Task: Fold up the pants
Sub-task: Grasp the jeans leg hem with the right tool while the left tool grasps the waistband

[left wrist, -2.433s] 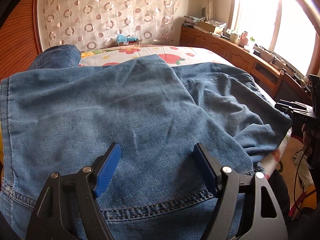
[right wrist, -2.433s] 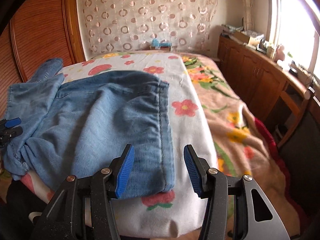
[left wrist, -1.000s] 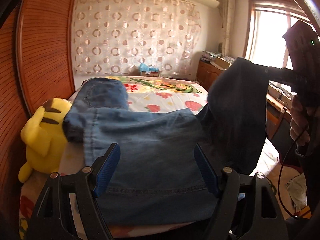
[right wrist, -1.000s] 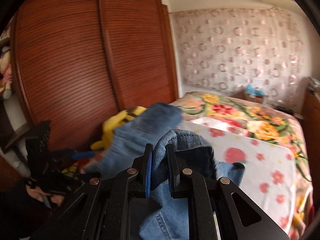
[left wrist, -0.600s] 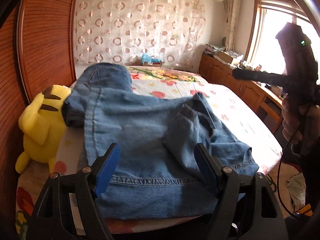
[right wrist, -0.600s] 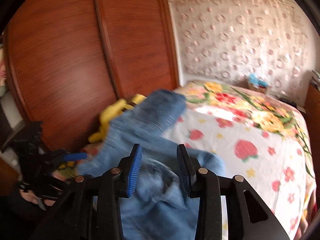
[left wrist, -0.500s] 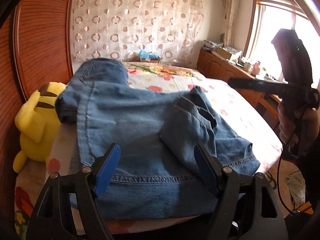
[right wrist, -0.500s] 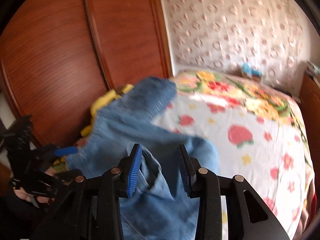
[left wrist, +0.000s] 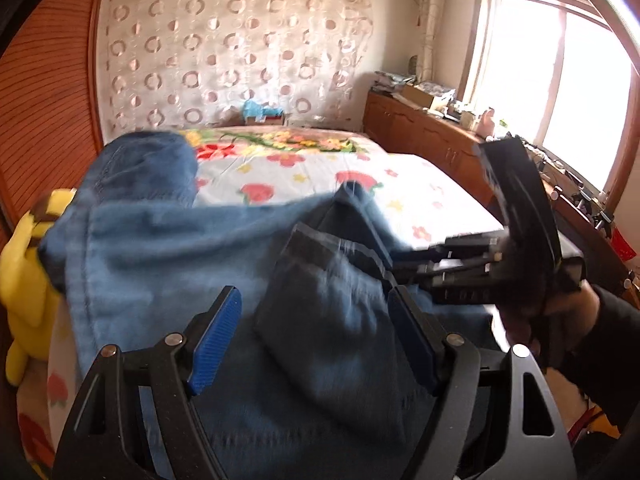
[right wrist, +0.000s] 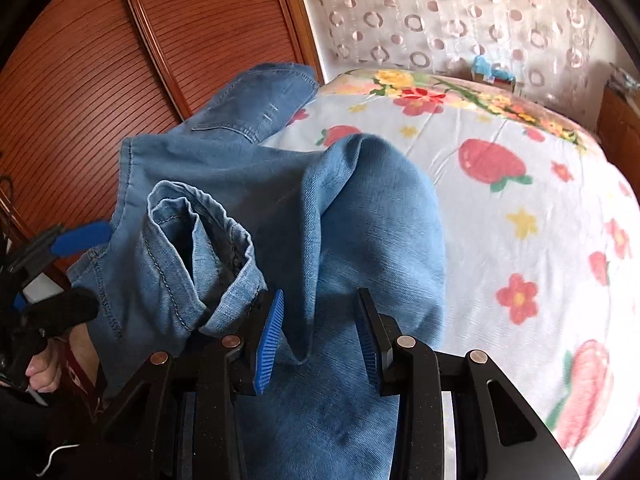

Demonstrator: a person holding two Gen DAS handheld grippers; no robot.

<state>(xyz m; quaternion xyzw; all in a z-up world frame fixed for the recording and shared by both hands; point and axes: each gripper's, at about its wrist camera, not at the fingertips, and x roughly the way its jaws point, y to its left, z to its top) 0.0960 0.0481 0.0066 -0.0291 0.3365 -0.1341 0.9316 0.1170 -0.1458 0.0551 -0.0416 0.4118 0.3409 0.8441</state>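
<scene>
Soft, rumpled blue denim pants (right wrist: 280, 208) sprawl mid-frame across the strawberry-print bed (right wrist: 540, 216), both hand-held grippers, left (left wrist: 316, 336) and right (right wrist: 320, 340), gaping wide, gripping nothing.

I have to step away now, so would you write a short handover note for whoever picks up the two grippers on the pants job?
Left gripper: open, empty, over the near part of the jeans.
Right gripper: open, holding nothing, jaws on either side of a raised denim fold.
Jeans: on the floral bedsheet near the bed's foot, one end toward the wooden wardrobe and the yellow plush toy.
Done: one leg lies folded over the rest, its hem opening bunched and gaping.
Left: flatten that leg, square the edges, then make the remaining folds.
</scene>
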